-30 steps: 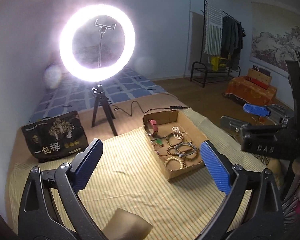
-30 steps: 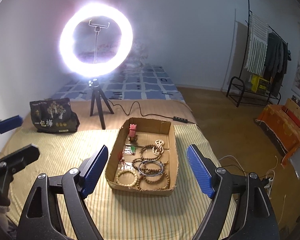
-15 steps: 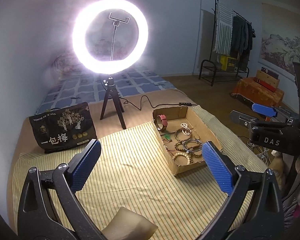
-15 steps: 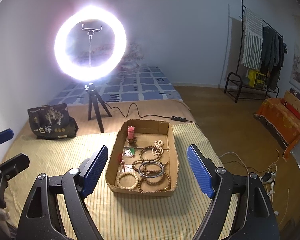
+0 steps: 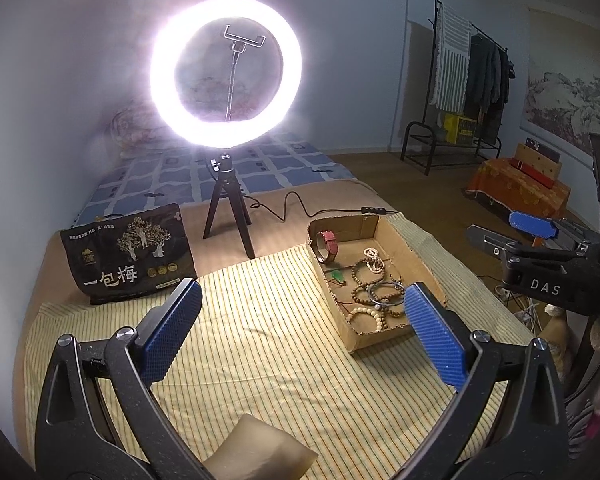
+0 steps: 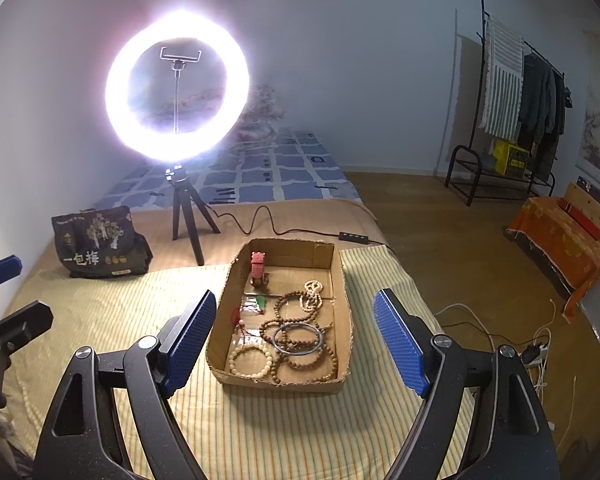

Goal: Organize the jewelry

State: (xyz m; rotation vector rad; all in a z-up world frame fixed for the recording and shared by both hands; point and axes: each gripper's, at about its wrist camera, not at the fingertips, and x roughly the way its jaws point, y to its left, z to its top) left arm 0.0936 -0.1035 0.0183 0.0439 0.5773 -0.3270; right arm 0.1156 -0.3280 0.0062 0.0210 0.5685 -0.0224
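I see a shallow cardboard tray [image 6: 342, 320] with ragged, torn edges lying on a yellow striped cloth [image 6: 112, 320] that has a ribbed weave. It holds all the jewelry: brown wooden bead bracelets [image 6: 300, 354], a pale cream bead bracelet [image 6: 249, 360], a smooth dark bangle [image 6: 298, 338] lying on top of the brown beads, a string of small white beads [image 6: 313, 294], a green pendant [image 6: 260, 303] on a red cord, and a red watch strap [image 6: 258, 267] standing at the far end.

My right gripper [image 6: 294, 340] hovers just short of the tray's near edge, its blue, fine-textured pads spread wide with nothing between them. My left gripper [image 5: 300, 334] is also spread wide and empty, over bare cloth, with the tray just beside its right pad [image 5: 434, 330]. Nothing stands between either claw and the tray.

Behind the tray a lit ring light [image 5: 226, 70] on a black tripod glares hard, its cable [image 6: 268, 220] snaking across the tan blanket [image 6: 300, 216]. A glossy black bag [image 5: 130, 254] with white characters stands to the left. A tan pillow-like corner [image 5: 260, 452] pokes up under my left claw.

The whole setup is on a bed; farther back is a blue checked cover [image 6: 272, 172], pale walls, a wood floor [image 6: 440, 216], a black clothes rack [image 6: 512, 100] and an orange-draped bench [image 6: 560, 236].
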